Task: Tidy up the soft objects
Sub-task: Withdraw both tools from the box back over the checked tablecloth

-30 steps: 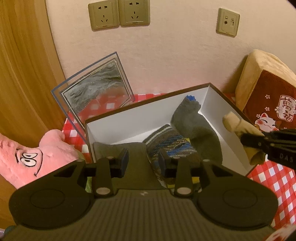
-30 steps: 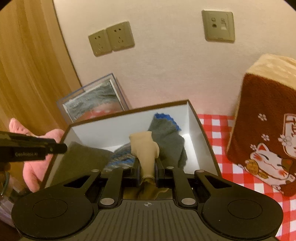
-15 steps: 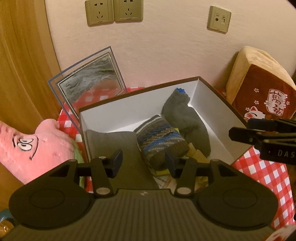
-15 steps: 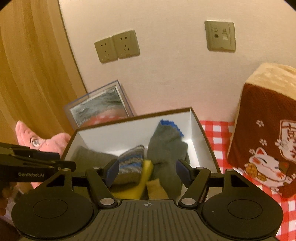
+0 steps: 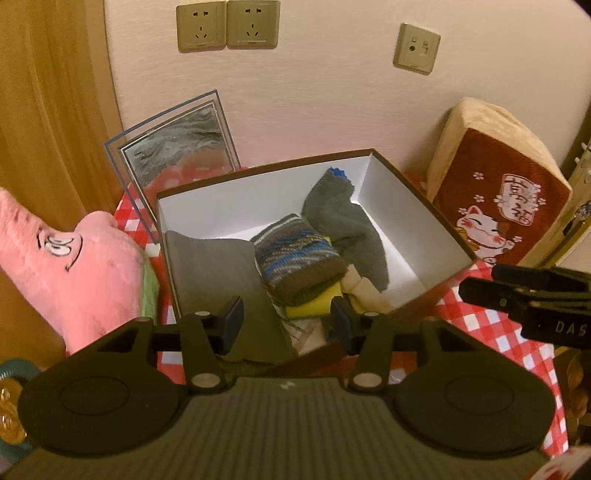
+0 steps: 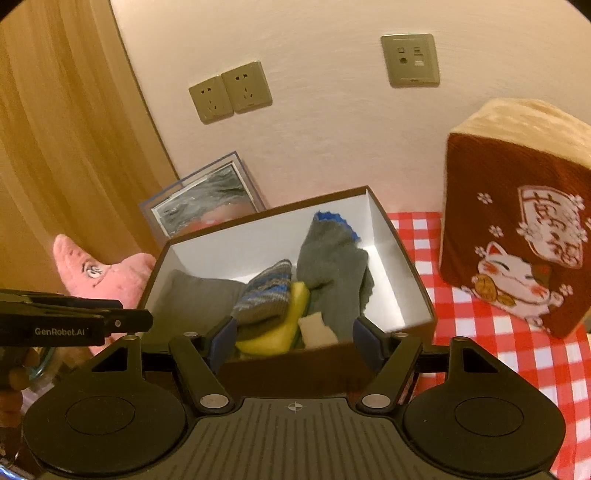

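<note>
Socks fill the brown box (image 5: 424, 199) with its white inside, seen from the left wrist camera: a flat grey sock (image 5: 210, 269) against the left wall, a rolled striped sock (image 5: 295, 258) in brown, blue and grey in the middle, a dark grey sock with a blue cuff (image 5: 343, 221) reaching toward the back right corner, a yellow piece (image 5: 314, 306) under the striped roll, and a beige sock (image 5: 365, 291) near the front wall. The left gripper (image 5: 286, 325) hangs over the box's near edge with its jaws parted and nothing between the pads. At the right edge, the right gripper (image 5: 517, 295) shows side-on over the red-checked cloth (image 5: 491, 332). A pink plush (image 5: 74, 266) lies left of the box, a framed picture (image 5: 177, 144) leans on the wall behind it, and a brown cushion with a lucky cat (image 5: 498, 199) stands to the right. 2 wall sockets (image 5: 227, 24) sit above.

From the right wrist camera, the same box (image 6: 406, 266) sits just ahead of the right gripper (image 6: 293, 341), whose jaws stand wide, released and empty; the beige sock (image 6: 317, 328) lies loose in the box beyond them, beside the yellow piece (image 6: 280, 328). The striped sock (image 6: 266, 295) and dark grey sock with a blue cuff (image 6: 332, 273) rest behind. The left gripper (image 6: 122, 319) enters from the left, in front of the pink plush (image 6: 99, 277). The cushion (image 6: 517, 236) stands on the checked cloth (image 6: 480, 332).
</note>
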{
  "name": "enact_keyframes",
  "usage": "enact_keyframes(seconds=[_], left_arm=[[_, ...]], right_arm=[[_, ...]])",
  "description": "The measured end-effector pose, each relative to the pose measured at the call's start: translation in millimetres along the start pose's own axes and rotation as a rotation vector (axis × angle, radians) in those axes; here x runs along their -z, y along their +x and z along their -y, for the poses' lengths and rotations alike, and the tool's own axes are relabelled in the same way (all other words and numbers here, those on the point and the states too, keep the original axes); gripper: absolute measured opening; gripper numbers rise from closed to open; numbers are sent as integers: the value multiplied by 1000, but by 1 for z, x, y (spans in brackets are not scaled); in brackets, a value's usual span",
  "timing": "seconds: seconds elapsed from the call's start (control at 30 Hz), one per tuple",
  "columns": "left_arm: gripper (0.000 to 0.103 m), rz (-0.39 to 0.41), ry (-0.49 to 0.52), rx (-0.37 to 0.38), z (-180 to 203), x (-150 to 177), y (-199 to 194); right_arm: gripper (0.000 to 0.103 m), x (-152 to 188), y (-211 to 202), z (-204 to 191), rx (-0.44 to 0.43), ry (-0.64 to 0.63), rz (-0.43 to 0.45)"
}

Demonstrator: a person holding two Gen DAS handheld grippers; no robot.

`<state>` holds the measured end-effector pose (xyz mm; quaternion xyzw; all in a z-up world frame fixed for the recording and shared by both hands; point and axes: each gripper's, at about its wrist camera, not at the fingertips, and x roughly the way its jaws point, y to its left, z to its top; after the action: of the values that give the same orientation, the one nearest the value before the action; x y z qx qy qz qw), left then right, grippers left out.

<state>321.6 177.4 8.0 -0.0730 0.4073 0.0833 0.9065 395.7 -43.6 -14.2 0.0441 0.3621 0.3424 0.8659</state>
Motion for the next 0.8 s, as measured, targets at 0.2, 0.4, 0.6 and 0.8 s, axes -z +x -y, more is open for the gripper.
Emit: enact_keyframes(seconds=[0.2, 0.4, 0.6, 0.8], left_arm=[[49, 10, -9, 14, 9, 14, -22], [49, 13, -3, 25, 17, 30, -39], [50, 2, 0, 32, 23, 46, -50], [50, -30, 5, 36, 27, 66, -55]], right_arm=[[70, 18, -26, -3, -7, 35, 6], [70, 34, -45, -7, -9, 51, 1], [70, 49, -59, -9, -10, 63, -11], [70, 66, -71, -11, -3, 75, -30]])
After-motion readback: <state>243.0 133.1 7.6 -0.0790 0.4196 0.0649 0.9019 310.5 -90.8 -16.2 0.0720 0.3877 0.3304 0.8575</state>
